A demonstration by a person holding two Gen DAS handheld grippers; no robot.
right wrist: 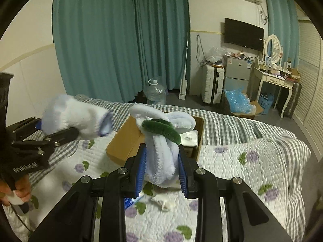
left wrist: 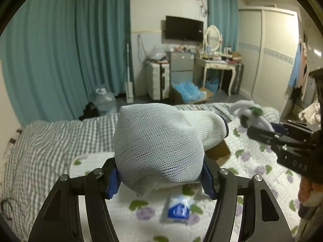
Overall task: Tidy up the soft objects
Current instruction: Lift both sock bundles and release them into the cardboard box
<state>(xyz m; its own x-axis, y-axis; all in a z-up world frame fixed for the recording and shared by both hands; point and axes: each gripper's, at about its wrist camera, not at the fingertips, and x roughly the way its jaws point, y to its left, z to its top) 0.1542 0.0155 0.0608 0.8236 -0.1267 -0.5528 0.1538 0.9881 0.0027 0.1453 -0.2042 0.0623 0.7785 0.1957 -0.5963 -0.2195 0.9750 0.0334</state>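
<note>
My left gripper (left wrist: 159, 178) is shut on a white knitted glove (left wrist: 159, 139) with a blue cuff and holds it above the bed. The glove also shows in the right wrist view (right wrist: 74, 116), at the left. My right gripper (right wrist: 161, 168) is shut on a pale blue fluffy bundle with a dark green band (right wrist: 161, 139), held above the bed. That bundle shows in the left wrist view (left wrist: 249, 114), at the right. An open cardboard box (right wrist: 125, 141) sits on the bed just beyond both grippers; the glove hides most of it in the left wrist view.
The bed has a white floral quilt (right wrist: 232, 173) over a grey checked sheet (left wrist: 56, 139). A blue and white packet (left wrist: 177, 207) and a small white scrap (right wrist: 164, 201) lie on the quilt. Beyond the bed are teal curtains, a water bottle (right wrist: 155, 92), a suitcase and a dressing table.
</note>
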